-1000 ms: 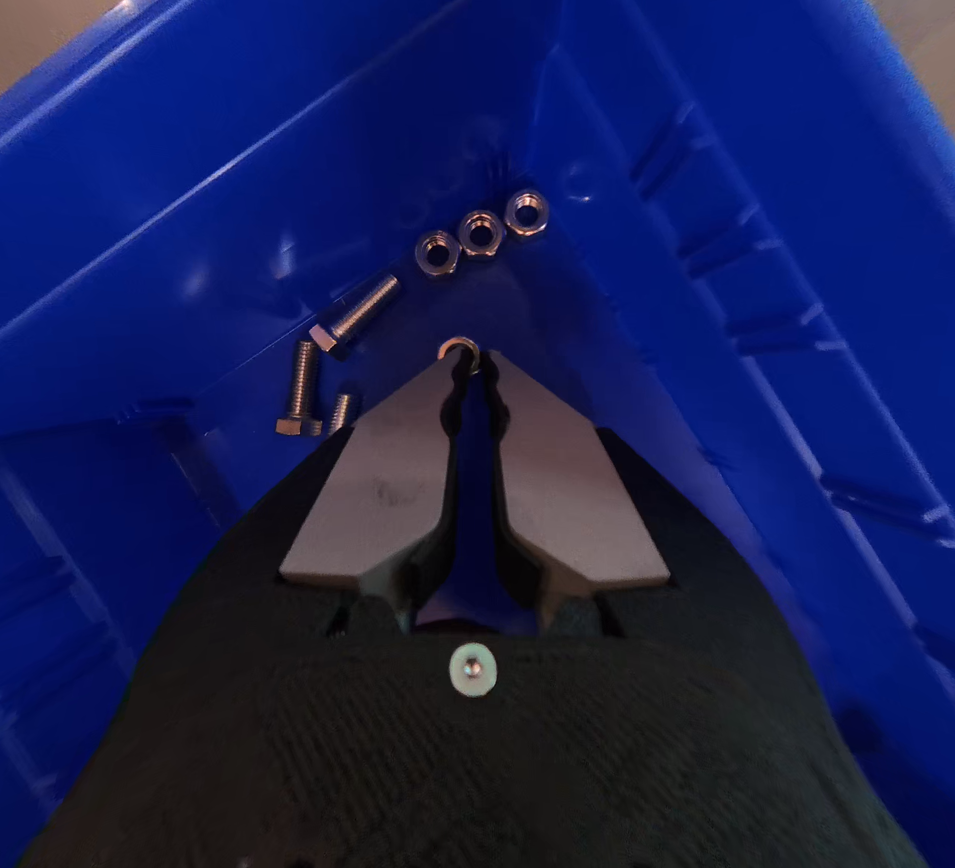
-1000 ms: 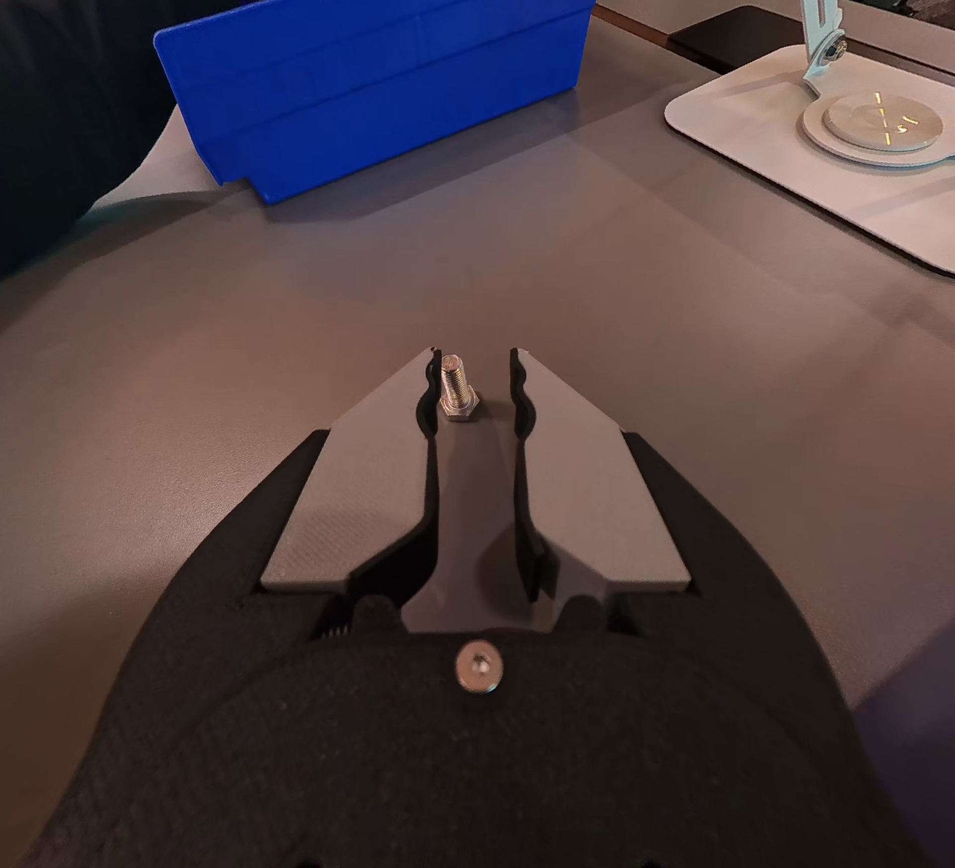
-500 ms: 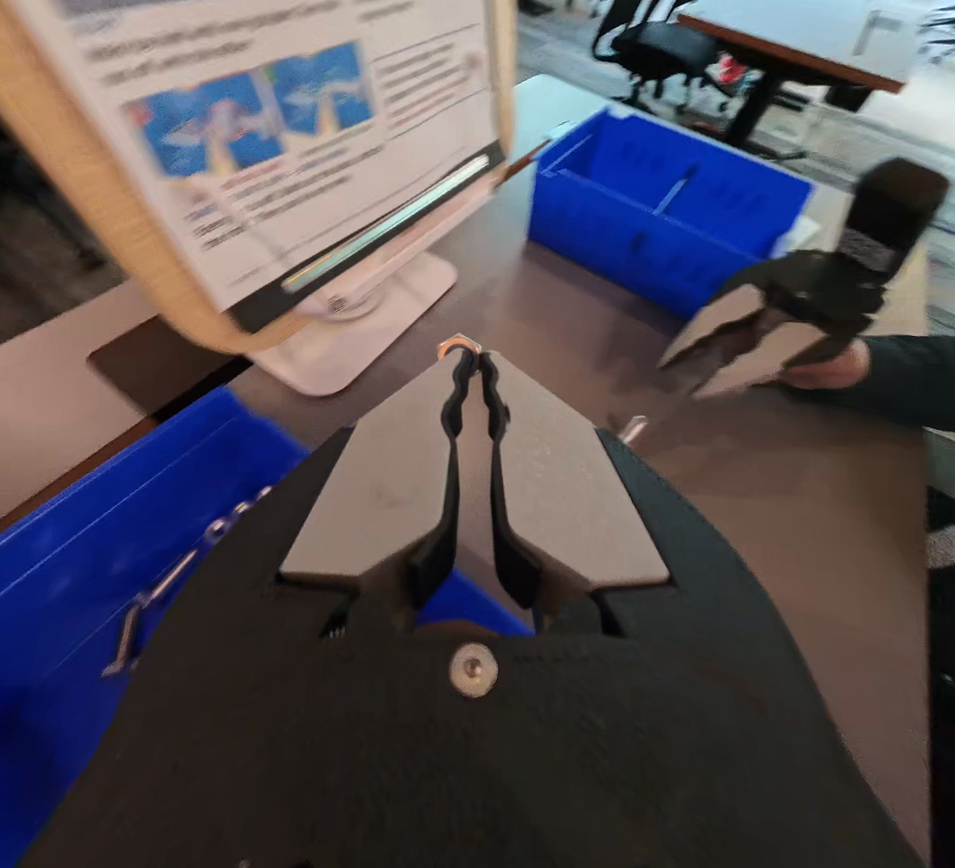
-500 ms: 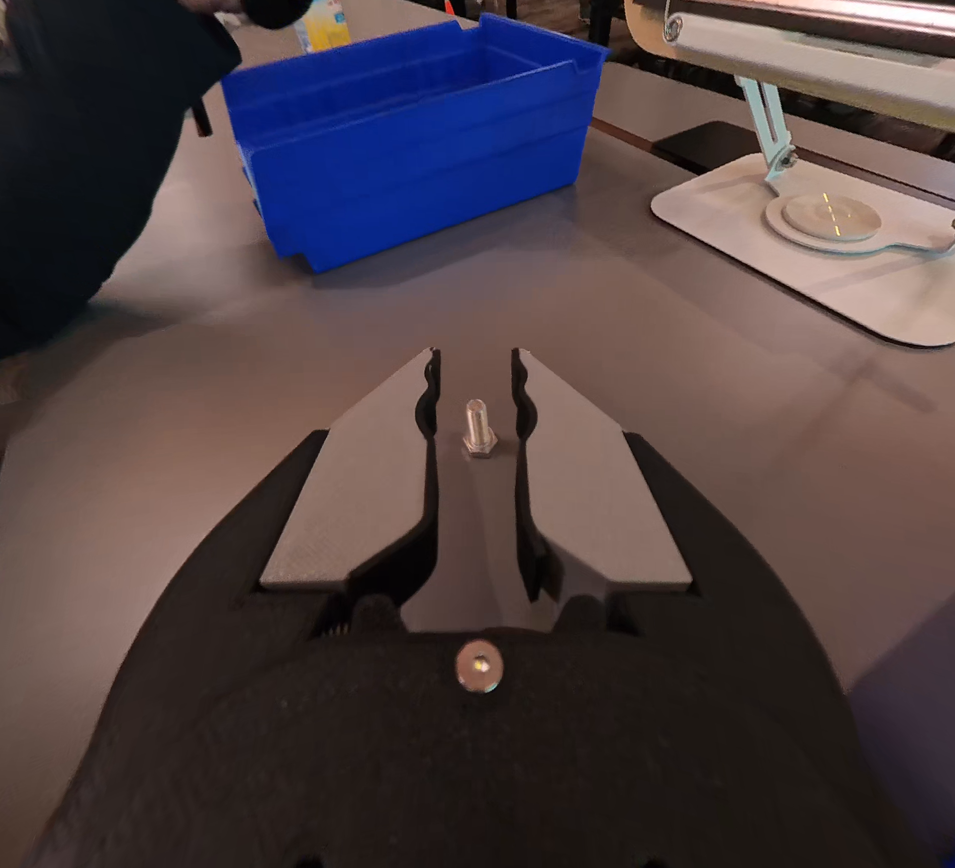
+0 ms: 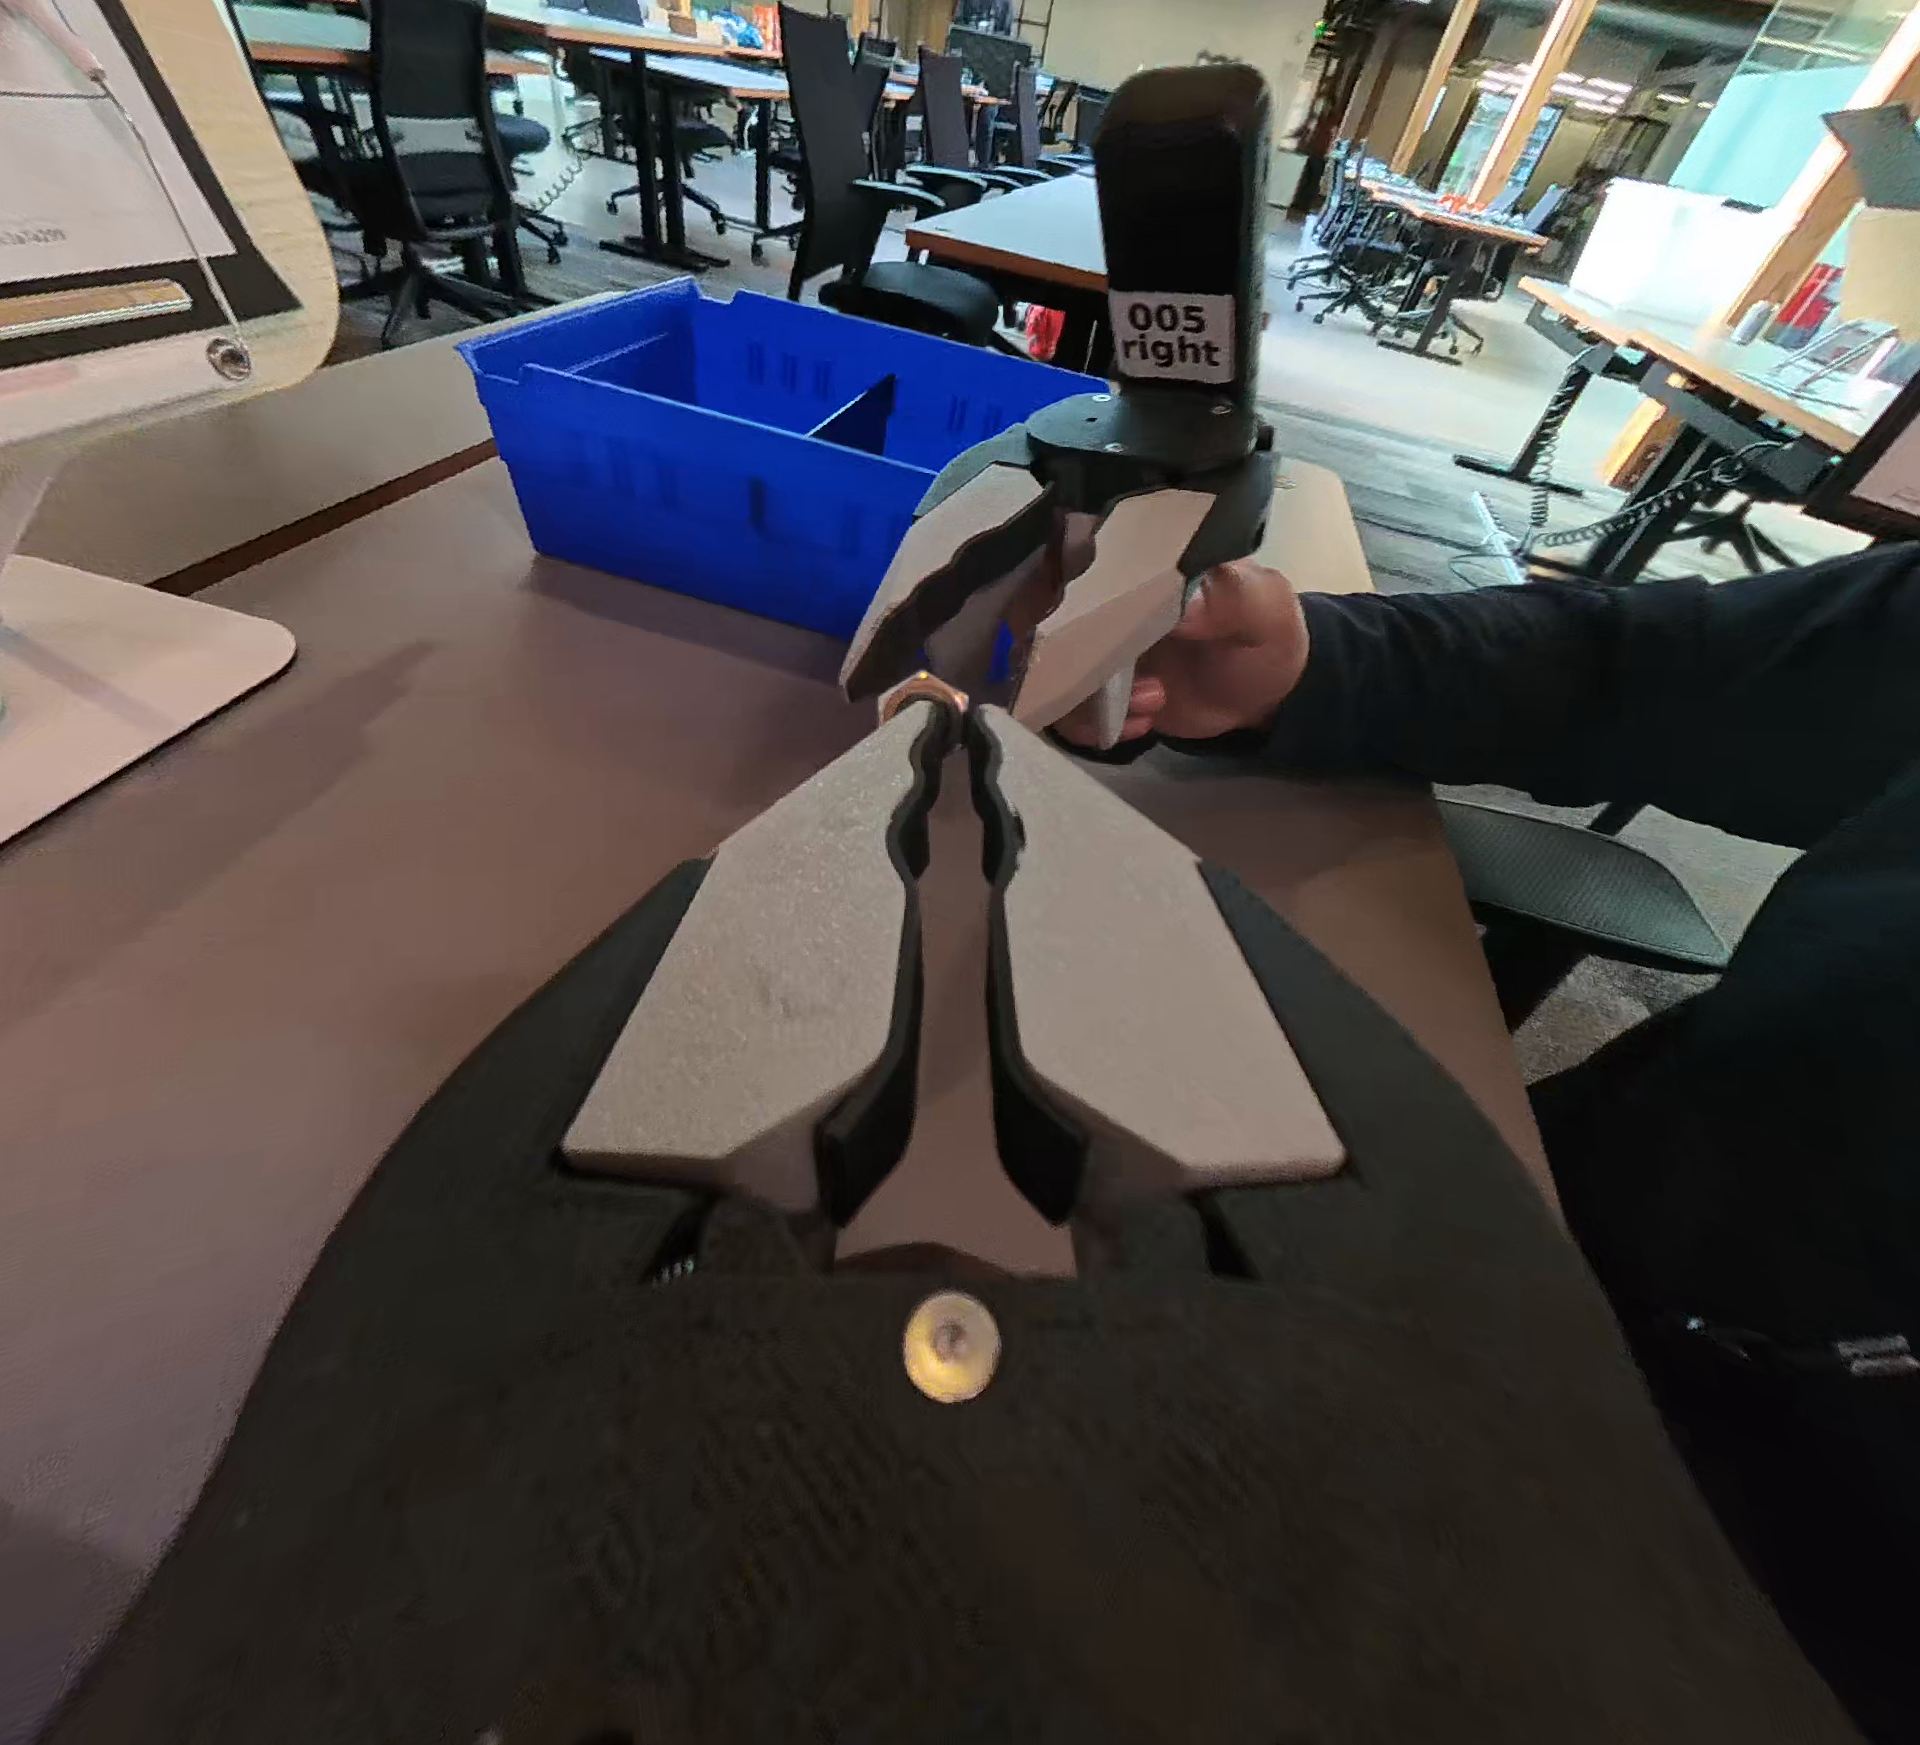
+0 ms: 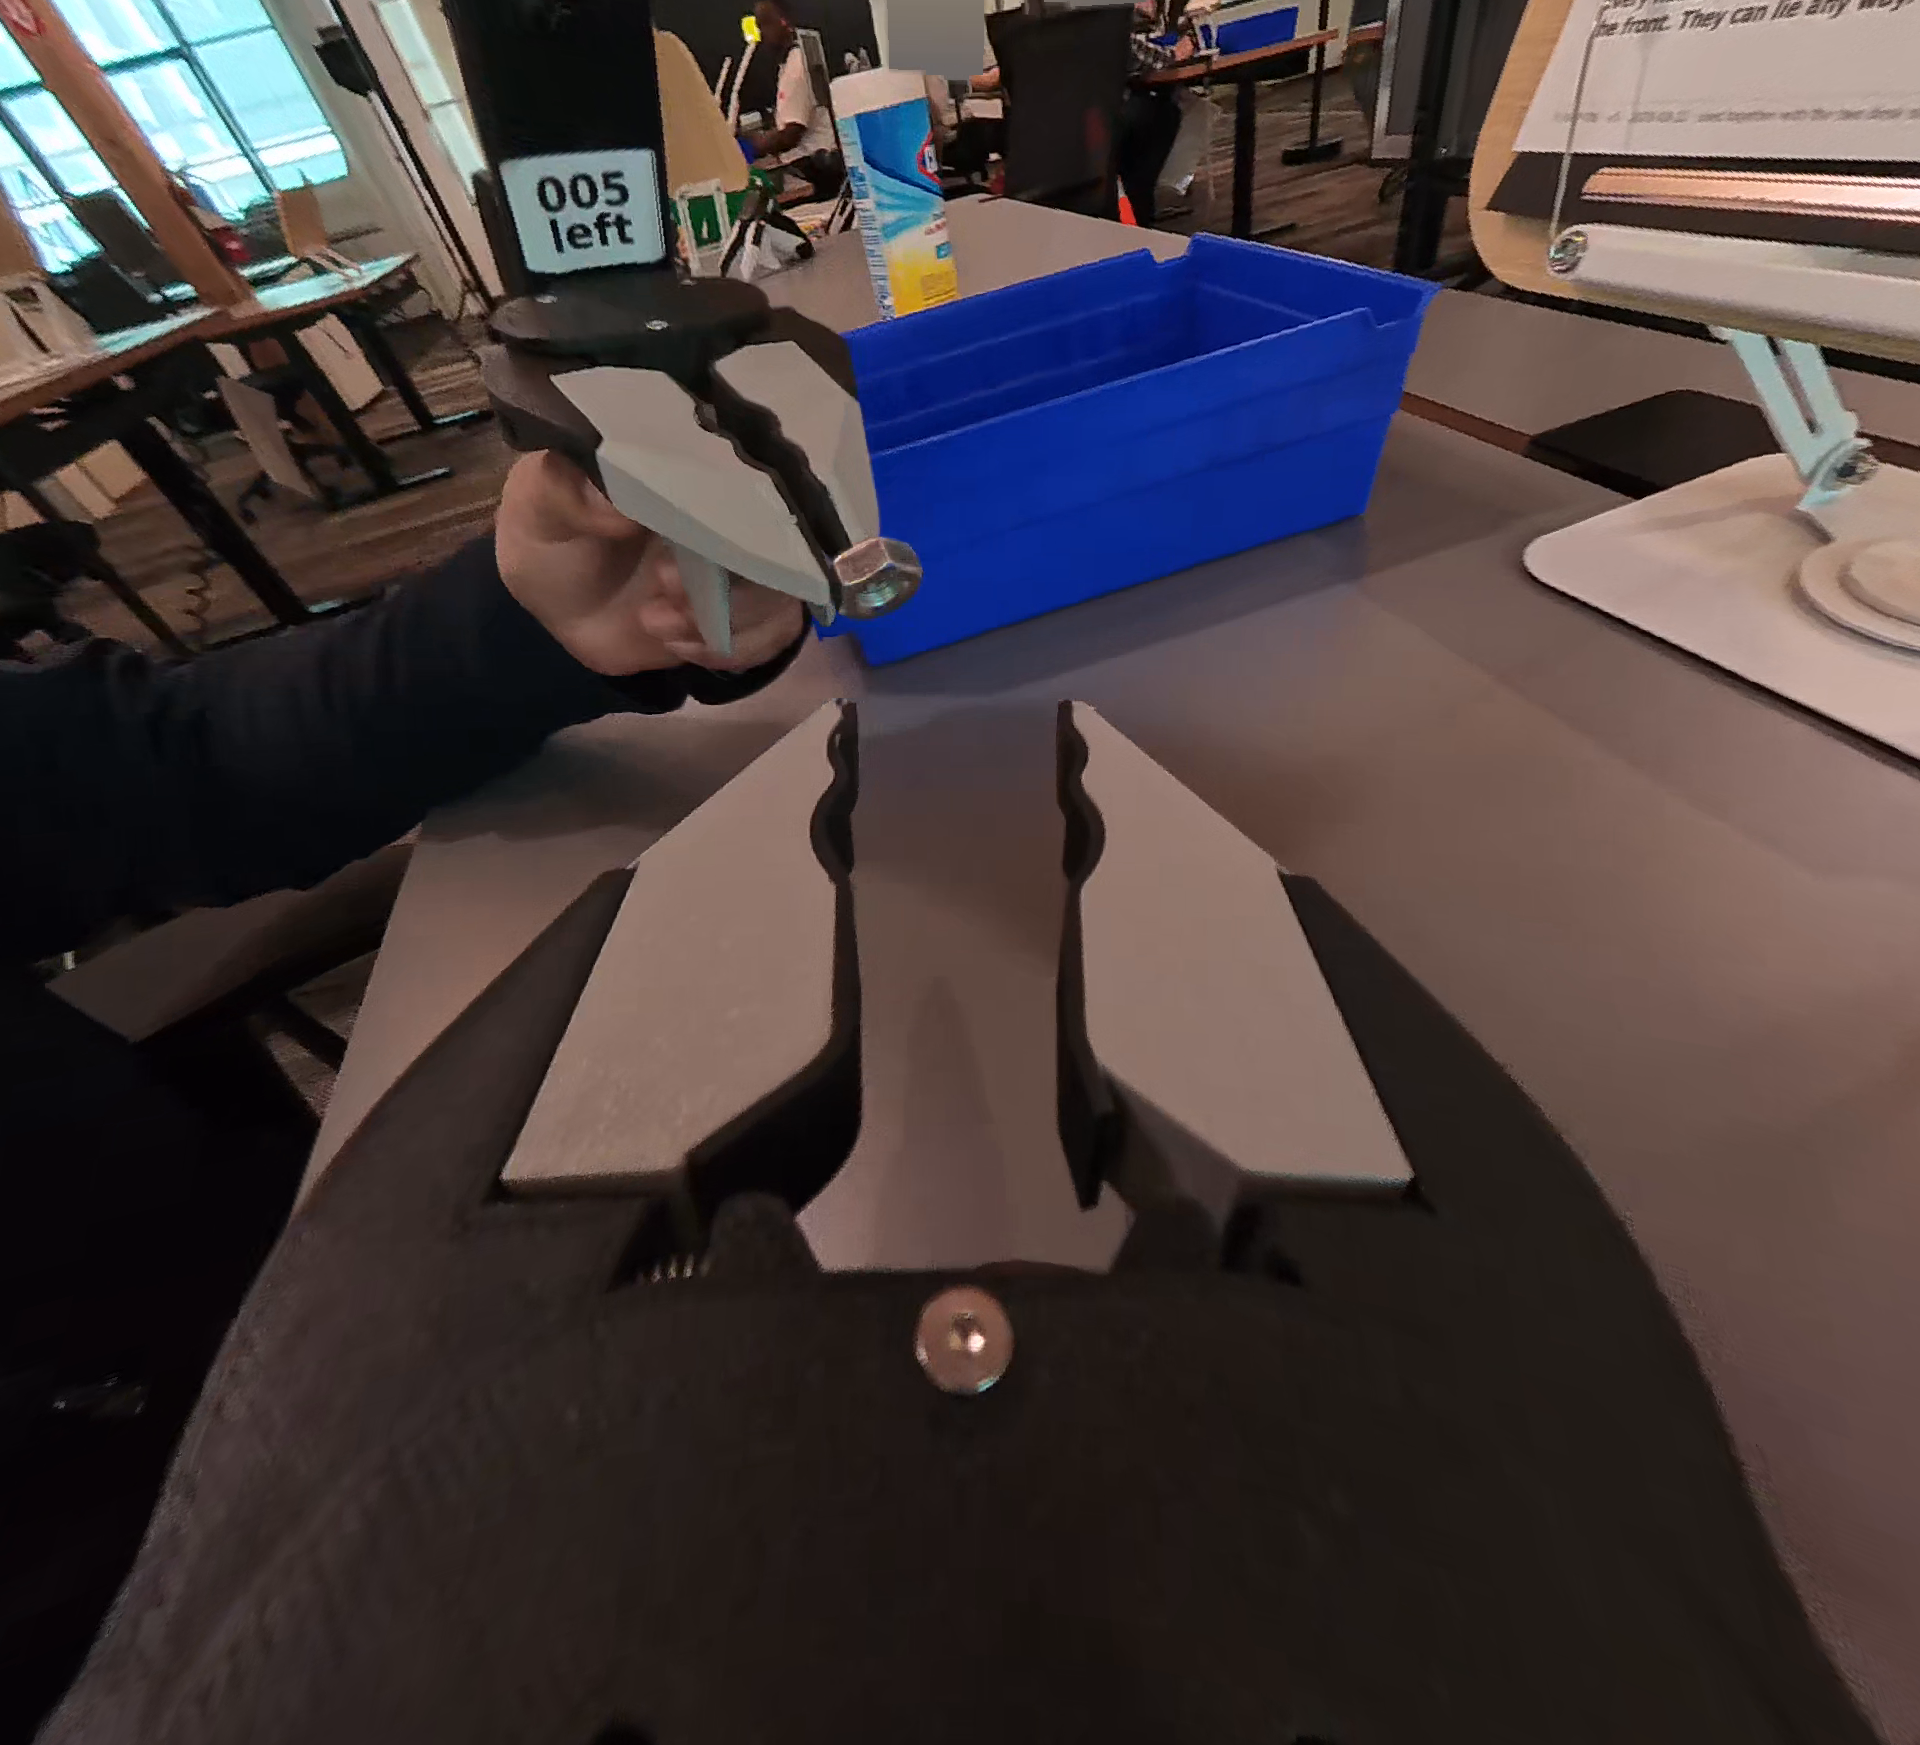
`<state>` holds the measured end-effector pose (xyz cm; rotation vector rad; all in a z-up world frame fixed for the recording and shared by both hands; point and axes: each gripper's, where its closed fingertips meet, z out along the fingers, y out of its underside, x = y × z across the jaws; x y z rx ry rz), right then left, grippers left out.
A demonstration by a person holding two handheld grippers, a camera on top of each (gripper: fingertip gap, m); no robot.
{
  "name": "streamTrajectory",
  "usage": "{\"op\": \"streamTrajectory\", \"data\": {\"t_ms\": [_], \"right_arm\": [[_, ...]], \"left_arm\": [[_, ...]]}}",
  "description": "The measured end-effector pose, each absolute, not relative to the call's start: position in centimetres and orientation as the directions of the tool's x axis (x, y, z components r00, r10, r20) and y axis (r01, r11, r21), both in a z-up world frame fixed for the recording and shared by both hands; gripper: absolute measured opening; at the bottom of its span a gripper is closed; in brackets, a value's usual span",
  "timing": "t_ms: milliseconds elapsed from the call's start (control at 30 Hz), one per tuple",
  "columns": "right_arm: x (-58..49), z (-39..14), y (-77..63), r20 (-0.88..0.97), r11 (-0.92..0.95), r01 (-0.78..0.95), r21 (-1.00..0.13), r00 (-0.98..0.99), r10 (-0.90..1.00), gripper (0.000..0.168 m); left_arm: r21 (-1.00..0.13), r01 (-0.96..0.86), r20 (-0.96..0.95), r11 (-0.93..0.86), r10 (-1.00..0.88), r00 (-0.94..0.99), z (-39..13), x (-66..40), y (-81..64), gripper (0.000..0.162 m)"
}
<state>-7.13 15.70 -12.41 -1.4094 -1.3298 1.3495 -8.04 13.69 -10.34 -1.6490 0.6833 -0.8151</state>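
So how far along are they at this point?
Done: the left gripper is shut on a hex nut and holds it in the air in front of the blue bin. In hand: only that nut. The right gripper faces it, open and empty, above the table. Left: the nut is not yet set down anywhere.

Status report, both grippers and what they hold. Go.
Left gripper shut on hex nut, held above the table. Right gripper open, empty. Blue bin behind them.
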Motion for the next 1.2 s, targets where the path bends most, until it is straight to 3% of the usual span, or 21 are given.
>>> {"op": "streamTrajectory", "data": {"t_ms": [267, 533, 1000, 1200], "right_arm": [[-6.9, -11.2, 13.4, -0.324, -0.291, 0.153, -0.945, -0.295, 0.899, 0.034], [-6.3, -9.8, 11.8, -0.518, -0.491, 0.189, -0.850, -0.464, 0.719, 0.031], [-6.3, -9.5, 10.5, -0.573, -0.541, 0.233, -0.808, -0.523, 0.631, 0.030], [-6.4, -9.5, 10.2, -0.587, -0.556, 0.242, -0.795, -0.536, 0.607, 0.016]], "left_arm": [[-0.992, -0.090, 0.024, -0.090, -0.831, 0.556, -11.2, -7.8, 12.9, 0.001], [-0.970, -0.210, -0.216, 0.119, -0.815, 0.538, -10.6, -6.6, 11.6, 0.002], [-0.966, -0.165, -0.254, 0.198, -0.835, 0.487, -9.5, -5.0, 10.1, 0.001], [-0.963, -0.171, -0.266, 0.207, -0.823, 0.502, -9.6, -4.5, 10.4, 0.001]]}}
